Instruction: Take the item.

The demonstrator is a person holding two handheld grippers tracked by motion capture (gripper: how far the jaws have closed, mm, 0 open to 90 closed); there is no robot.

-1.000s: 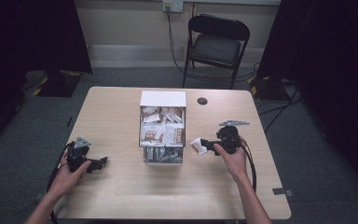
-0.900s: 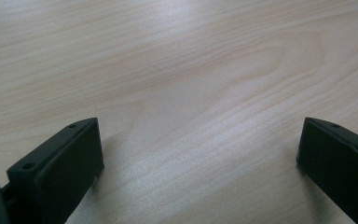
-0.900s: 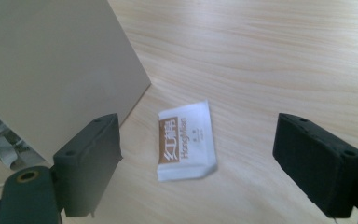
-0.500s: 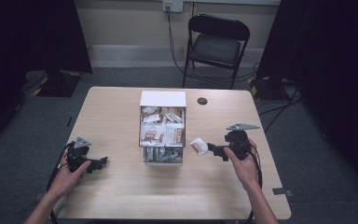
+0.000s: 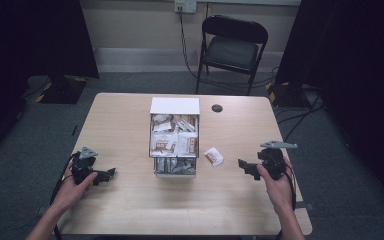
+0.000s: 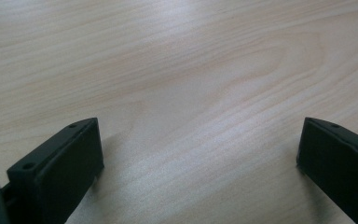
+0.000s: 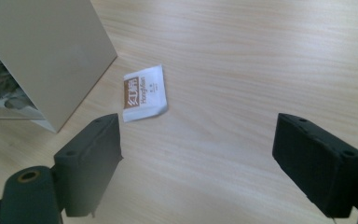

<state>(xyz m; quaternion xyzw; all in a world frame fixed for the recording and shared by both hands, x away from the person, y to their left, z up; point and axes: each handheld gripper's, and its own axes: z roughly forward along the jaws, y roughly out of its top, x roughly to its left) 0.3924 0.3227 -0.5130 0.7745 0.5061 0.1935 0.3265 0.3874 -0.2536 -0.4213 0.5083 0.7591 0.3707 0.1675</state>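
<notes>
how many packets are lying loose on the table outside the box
1. A single white and brown packet lies flat on the table, just right of the box and apart from the right gripper. The box holds many more packets.

In the right gripper view, the open box (image 7: 42, 56) is cut off by the left and top edges, its packets blurred. Print on the loose packet (image 5: 213, 156) is too small to read from above.

box (image 5: 174, 106) of packets is sitting mid-table (image 5: 120, 125), one loose packet (image 5: 213, 156) lying just right of it, chair (image 5: 234, 47) standing behind.
</notes>
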